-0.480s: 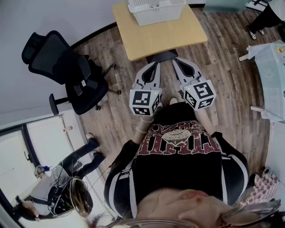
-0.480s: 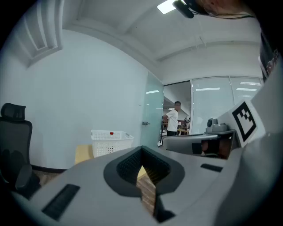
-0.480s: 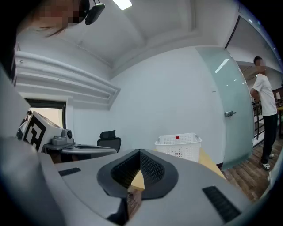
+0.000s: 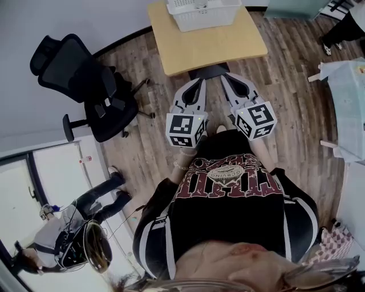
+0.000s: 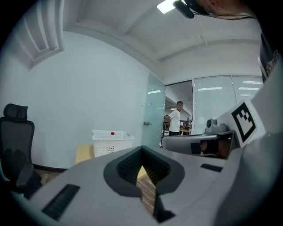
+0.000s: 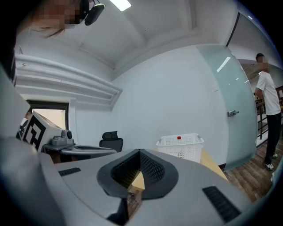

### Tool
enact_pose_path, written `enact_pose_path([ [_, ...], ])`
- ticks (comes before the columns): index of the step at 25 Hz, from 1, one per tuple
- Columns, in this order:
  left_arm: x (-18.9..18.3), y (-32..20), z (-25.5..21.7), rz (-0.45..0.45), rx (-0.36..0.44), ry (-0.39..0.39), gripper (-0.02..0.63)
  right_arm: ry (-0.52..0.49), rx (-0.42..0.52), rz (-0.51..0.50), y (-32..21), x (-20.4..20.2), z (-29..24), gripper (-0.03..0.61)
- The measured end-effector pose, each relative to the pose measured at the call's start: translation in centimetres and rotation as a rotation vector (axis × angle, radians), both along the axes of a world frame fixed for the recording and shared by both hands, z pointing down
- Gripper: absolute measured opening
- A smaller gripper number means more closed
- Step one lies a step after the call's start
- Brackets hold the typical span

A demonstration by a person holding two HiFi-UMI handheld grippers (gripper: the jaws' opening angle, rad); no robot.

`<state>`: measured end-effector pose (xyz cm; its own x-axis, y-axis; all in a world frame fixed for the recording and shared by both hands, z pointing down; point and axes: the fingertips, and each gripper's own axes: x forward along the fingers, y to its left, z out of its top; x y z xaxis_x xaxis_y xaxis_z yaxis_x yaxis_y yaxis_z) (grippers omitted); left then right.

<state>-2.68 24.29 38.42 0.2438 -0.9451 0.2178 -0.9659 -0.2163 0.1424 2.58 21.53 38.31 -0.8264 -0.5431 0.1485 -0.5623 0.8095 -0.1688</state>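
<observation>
Out in front of the person, at the far end of a table (image 4: 211,48), stands a white basket (image 4: 201,12). It is well apart from both grippers. The left gripper (image 4: 198,84) and the right gripper (image 4: 226,78) are held side by side above the floor (image 4: 296,114). They are near the table's close edge and point toward it. Each one has its jaws pressed together with nothing between them.

The basket looks like thin plastic full of little holes. I think it is light and stiff, maybe a bit bendy in the walls, and not slippery. Its top rim, or the handle parts at its ends, look like the best spots to grab. Something small and red (image 6: 178,138) sits in it.

I count one basket, one table, one black chair (image 4: 80,85) off to the left, and two grippers.
</observation>
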Motion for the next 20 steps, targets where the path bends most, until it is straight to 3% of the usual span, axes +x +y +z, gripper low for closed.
enact_pose_path([
  [20, 2.1, -1.5, 0.2, -0.063, 0.0, -0.007, 0.048, 0.012, 0.017, -0.024, -2.2, 3.0, -0.3, 0.017],
])
